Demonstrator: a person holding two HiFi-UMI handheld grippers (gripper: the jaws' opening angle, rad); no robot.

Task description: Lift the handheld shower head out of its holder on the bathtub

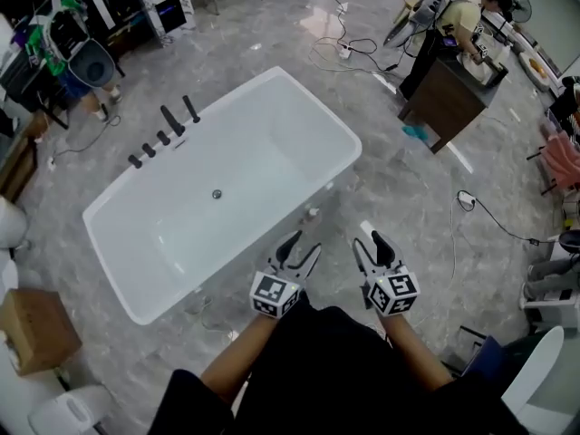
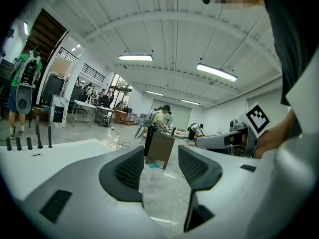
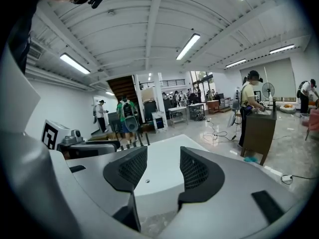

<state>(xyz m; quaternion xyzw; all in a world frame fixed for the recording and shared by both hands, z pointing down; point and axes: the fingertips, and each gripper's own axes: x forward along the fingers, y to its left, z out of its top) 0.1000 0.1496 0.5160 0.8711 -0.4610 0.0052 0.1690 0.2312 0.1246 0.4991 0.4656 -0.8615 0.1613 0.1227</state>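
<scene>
A white bathtub (image 1: 272,107) lies at an angle on the grey floor. A row of black fittings (image 1: 163,136) stands on its far left rim; the slim black rod at the row's right end looks like the handheld shower head (image 1: 191,109), upright in its holder. My left gripper (image 1: 299,248) and right gripper (image 1: 372,243) hover side by side on the near side of the tub, far from the fittings. Both are open and hold nothing. The fittings (image 2: 30,139) show small at the left edge in the left gripper view, and the tub (image 3: 159,166) lies ahead in the right gripper view.
A person works at a brown cabinet (image 1: 449,98) at the upper right. Cables (image 1: 349,48) trail on the floor behind the tub, and another cable (image 1: 471,202) lies to the right. A cardboard box (image 1: 32,329) sits at the lower left. Another person (image 1: 86,71) stands at the upper left.
</scene>
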